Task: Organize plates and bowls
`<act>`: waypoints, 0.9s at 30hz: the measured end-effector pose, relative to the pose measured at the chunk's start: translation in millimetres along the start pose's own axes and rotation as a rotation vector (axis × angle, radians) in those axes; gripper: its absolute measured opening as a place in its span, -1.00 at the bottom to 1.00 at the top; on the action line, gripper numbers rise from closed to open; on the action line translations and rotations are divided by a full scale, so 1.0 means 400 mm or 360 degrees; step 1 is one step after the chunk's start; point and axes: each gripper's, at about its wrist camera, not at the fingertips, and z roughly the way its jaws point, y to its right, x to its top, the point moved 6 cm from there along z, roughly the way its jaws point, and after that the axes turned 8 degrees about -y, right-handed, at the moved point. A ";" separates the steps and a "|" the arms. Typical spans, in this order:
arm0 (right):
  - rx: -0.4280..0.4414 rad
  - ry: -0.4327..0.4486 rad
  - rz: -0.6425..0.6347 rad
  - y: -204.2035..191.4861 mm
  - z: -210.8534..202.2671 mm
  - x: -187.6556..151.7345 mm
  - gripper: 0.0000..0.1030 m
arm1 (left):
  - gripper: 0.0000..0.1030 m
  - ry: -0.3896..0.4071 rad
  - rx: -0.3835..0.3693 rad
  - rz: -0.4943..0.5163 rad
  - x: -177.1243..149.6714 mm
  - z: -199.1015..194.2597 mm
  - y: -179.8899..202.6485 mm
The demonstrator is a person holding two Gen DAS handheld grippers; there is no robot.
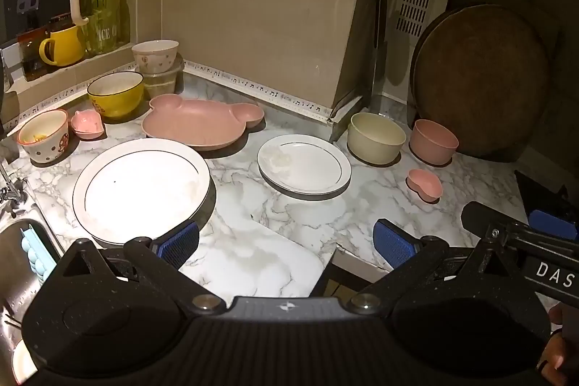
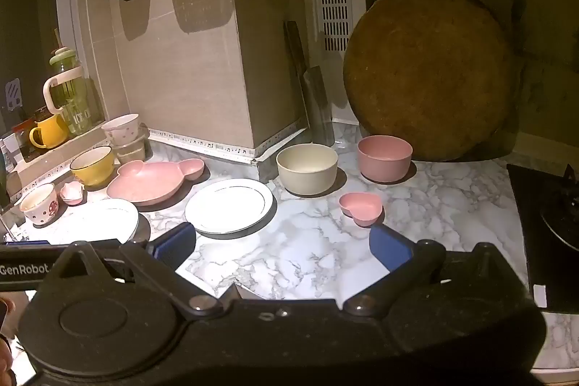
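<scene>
On the marble counter lie a large white plate (image 1: 141, 187) (image 2: 105, 219), a small white plate (image 1: 304, 169) (image 2: 229, 205), a pink mouse-shaped plate (image 1: 199, 122) (image 2: 148, 181), a cream bowl (image 1: 376, 138) (image 2: 307, 169), a pink bowl (image 1: 432, 141) (image 2: 385, 158), a pink heart dish (image 1: 425, 183) (image 2: 362, 207), a yellow bowl (image 1: 115, 93) (image 2: 92, 165), a mushroom-print bowl (image 1: 43, 136) (image 2: 39, 203) and a small pink dish (image 1: 87, 123) (image 2: 72, 192). My left gripper (image 1: 286, 241) is open and empty above the counter's front, its pad near the large plate. My right gripper (image 2: 282, 245) is open and empty in front of the small plate.
A floral bowl (image 1: 155, 55) sits on a lidded container at the back left. A round wooden board (image 1: 481, 85) leans on the wall. A sink (image 1: 18, 263) lies at the left, a stove (image 2: 553, 227) at the right. A yellow mug (image 1: 63, 46) and green jug (image 1: 99, 2) stand on the sill.
</scene>
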 end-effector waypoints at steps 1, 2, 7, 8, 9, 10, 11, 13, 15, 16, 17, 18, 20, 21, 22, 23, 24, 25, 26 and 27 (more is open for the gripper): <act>0.0000 0.0001 0.0003 0.001 0.000 -0.001 0.98 | 1.00 0.0008 0.0005 0.0008 0.001 0.000 0.000; -0.0001 0.0003 0.0006 0.003 -0.001 -0.002 0.98 | 1.00 0.0019 0.0010 0.0014 0.003 -0.001 0.000; 0.0000 0.0011 0.0012 0.013 -0.005 -0.005 0.96 | 1.00 0.0054 -0.0003 0.0023 -0.005 -0.007 0.010; 0.0001 0.0012 0.0015 0.017 -0.005 -0.005 0.96 | 1.00 0.0063 -0.0002 0.0026 -0.004 -0.010 0.011; 0.0002 0.0012 0.0018 0.021 -0.005 -0.006 0.96 | 1.00 0.0072 -0.0001 0.0029 -0.004 -0.014 0.011; -0.0001 0.0013 0.0019 0.036 -0.010 0.012 0.96 | 1.00 0.0067 0.0004 0.0034 0.003 -0.016 0.016; -0.0010 0.0027 0.0004 0.024 -0.010 0.000 0.96 | 1.00 0.0072 0.0004 0.0036 0.004 -0.017 0.016; -0.0012 0.0031 0.0005 0.025 -0.011 0.001 0.96 | 1.00 0.0079 0.0002 0.0038 0.005 -0.018 0.018; -0.0013 0.0036 0.0004 0.026 -0.012 0.002 0.96 | 1.00 0.0086 0.0000 0.0040 0.006 -0.021 0.018; -0.0014 0.0038 0.0004 0.026 -0.011 0.002 0.95 | 1.00 0.0090 0.0001 0.0043 0.007 -0.022 0.019; -0.0016 0.0040 0.0005 0.023 -0.013 0.004 0.95 | 1.00 0.0095 0.0000 0.0045 0.008 -0.024 0.019; -0.0016 0.0045 0.0007 0.023 -0.014 0.002 0.95 | 1.00 0.0099 0.0000 0.0048 0.008 -0.025 0.019; -0.0014 0.0049 0.0008 0.025 -0.015 0.002 0.94 | 1.00 0.0110 0.0003 0.0054 0.006 -0.029 0.020; -0.0014 0.0050 0.0009 0.025 -0.015 0.003 0.94 | 1.00 0.0114 0.0003 0.0056 0.005 -0.030 0.021; -0.0013 0.0052 0.0012 0.025 -0.015 0.004 0.94 | 1.00 0.0114 0.0001 0.0057 0.008 -0.030 0.020; -0.0015 0.0059 0.0013 0.024 -0.018 -0.001 0.94 | 1.00 0.0115 0.0000 0.0057 0.009 -0.031 0.020; -0.0015 0.0062 0.0015 0.024 -0.018 -0.001 0.94 | 1.00 0.0117 -0.0001 0.0058 0.008 -0.032 0.020; -0.0015 0.0064 0.0015 0.024 -0.019 0.000 0.94 | 1.00 0.0119 -0.0001 0.0059 0.008 -0.032 0.022; -0.0015 0.0066 0.0016 0.024 -0.020 0.000 0.94 | 1.00 0.0122 -0.0003 0.0061 0.008 -0.034 0.022; -0.0014 0.0067 0.0019 0.024 -0.020 0.001 0.94 | 1.00 0.0125 -0.0003 0.0062 0.009 -0.035 0.023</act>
